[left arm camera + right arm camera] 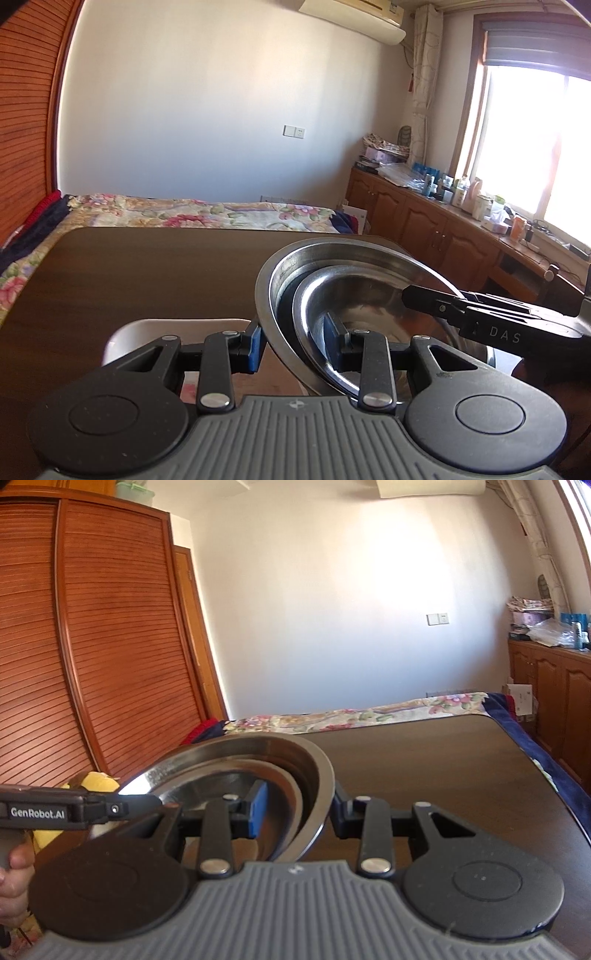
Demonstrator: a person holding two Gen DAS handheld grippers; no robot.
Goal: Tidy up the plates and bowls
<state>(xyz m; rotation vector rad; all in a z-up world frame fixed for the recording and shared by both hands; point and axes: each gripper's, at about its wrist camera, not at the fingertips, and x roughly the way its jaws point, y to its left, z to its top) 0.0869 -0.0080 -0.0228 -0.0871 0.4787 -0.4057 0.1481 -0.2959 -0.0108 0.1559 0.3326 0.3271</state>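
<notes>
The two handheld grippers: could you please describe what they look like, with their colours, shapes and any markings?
The left gripper and right gripper look alike: black linkage arms with silver rivets, two round black discs, a ribbed grey base and blue pads on the fingers. Seen side-on, the right one bears white letters "DAS", the left one "GenRobot.AI". No cables or sleeves are visible.

Left claw (295, 345): black linkage arms with silver pivot screws, blue pads on the fingers (255, 341), two round black discs flanking a grey ribbed plate bearing a small emblem. Right claw (299, 812): same build; its side reads "DAS" in the left wrist view. The left unit's side reads "GenRobot.AI". A bare hand (13, 882) shows at the near left edge.
</notes>
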